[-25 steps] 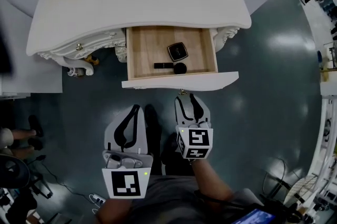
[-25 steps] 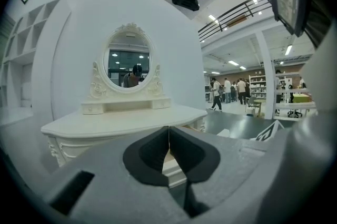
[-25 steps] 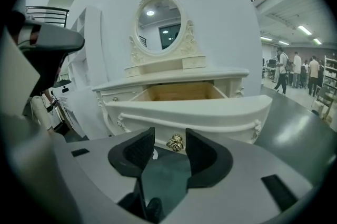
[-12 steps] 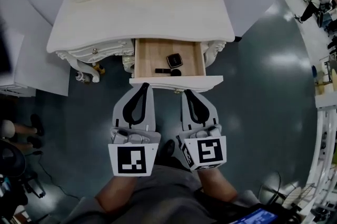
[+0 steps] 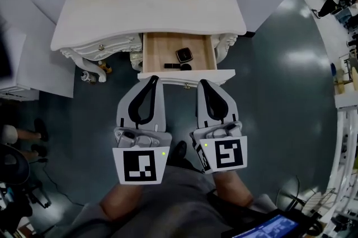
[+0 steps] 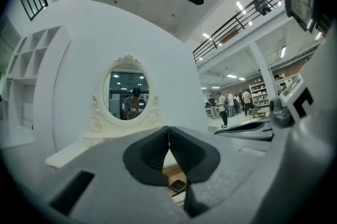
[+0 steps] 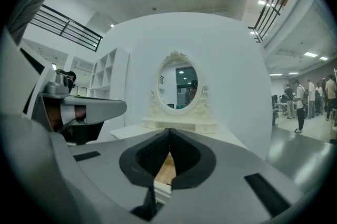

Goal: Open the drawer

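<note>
I am holding my left fingers (image 5: 151, 81) and right fingers (image 5: 203, 85) shut and empty, clear of the drawer (image 5: 158, 52), which is already standing open at the counter's (image 5: 151, 13) front edge.

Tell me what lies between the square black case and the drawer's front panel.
Head view: a small round black object and a short black bar lie in the drawer between the square black case and the front panel.

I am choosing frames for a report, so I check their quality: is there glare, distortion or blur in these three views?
Head view: bright glare on the floor, and the edges curve. Left gripper view: strong fisheye bends the railing, with dark corners. Right gripper view: the mirror is sharp, the near jaws slightly soft.
</note>
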A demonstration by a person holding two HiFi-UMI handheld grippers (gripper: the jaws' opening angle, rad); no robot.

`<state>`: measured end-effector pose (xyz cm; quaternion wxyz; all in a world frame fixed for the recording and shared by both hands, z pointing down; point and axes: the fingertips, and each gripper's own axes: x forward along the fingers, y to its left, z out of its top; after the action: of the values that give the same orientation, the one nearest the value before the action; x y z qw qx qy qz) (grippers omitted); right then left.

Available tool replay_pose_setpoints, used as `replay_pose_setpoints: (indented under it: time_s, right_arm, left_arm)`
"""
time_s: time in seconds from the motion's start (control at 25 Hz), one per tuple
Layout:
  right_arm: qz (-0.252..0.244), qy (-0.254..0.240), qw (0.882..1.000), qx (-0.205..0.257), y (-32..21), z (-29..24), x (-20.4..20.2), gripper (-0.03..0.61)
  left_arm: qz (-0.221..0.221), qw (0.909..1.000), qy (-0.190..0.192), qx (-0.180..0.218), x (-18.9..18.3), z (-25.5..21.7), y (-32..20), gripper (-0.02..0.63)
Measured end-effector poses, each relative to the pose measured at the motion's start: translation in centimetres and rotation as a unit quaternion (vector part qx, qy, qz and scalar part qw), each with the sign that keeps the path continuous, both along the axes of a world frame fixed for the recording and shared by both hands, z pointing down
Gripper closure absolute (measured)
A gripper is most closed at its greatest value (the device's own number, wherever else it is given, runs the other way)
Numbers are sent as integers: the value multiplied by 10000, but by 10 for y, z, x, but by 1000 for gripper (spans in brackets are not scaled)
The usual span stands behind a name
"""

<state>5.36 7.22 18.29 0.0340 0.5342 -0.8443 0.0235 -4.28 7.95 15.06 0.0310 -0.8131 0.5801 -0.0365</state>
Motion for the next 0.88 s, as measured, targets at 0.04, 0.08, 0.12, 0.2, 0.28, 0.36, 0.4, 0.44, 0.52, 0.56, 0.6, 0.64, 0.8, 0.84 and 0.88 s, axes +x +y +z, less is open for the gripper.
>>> replay_pose_setpoints:
  time_s: [0.04, 0.08, 0.12, 0.2, 0.28, 0.36, 0.4, 0.44, 0.52, 0.56, 0.6, 0.64, 0.8, 0.84, 0.88]
  right_arm:
    - [-14, -1, 10000, 14, 1, 0, -1, 566]
    - [-25, -5, 10000, 33, 2, -1, -2, 565]
    - [-29, -6, 10000, 55, 3, -2, -2, 566]
    - [-29, -1, 10000, 85, 3, -3, -3, 565]
    - [-29, 2, 9999, 101, 2, -4, -3, 565]
    - [-33, 7, 9999, 105, 2, -4, -4, 565]
    - [-36, 7, 9999, 106, 1, -4, -4, 566]
    - [-40, 7, 9999, 106, 1, -4, -5, 565]
    - [-48, 6, 9999, 102, 1, -4, -6, 565]
    - [-52, 6, 9999, 99, 0, -4, -6, 566]
    - [-55, 6, 9999, 97, 0, -3, -7, 566]
    - [-56, 5, 9999, 95, -1, -3, -7, 566]
    - [-54, -4, 9999, 97, -5, -2, -6, 565]
    - [-54, -8, 9999, 98, -5, -3, -6, 566]
    - [-55, -13, 9999, 100, -6, -3, -6, 566]
  left_arm:
    - [-3, 10000, 11, -15, -1, 1, 0, 598]
    - [-12, 10000, 24, -33, -2, 1, 1, 598]
    - [-22, 10000, 29, -48, -4, 2, 1, 598]
    - [-29, 10000, 0, -51, -6, 3, 1, 598]
    - [-20, 10000, -15, -38, -7, 3, 1, 598]
    - [-13, 10000, 12, -41, -7, 3, 1, 598]
    - [-9, 10000, 22, -43, -6, 3, 1, 598]
    - [-1, 10000, 23, -38, -6, 3, 1, 598]
    - [19, 10000, -3, -10, -6, 2, 0, 598]
    - [29, 10000, -28, 12, -6, 2, 0, 598]
    - [36, 10000, -51, 30, -6, 1, -1, 598]
    - [43, 10000, -72, 33, -5, 1, -1, 598]
    - [87, 9999, -132, -16, -3, 4, -3, 598]
    - [95, 9999, -144, -9, -3, 4, -4, 598]
    - [101, 9998, -162, -3, -3, 4, -5, 598]
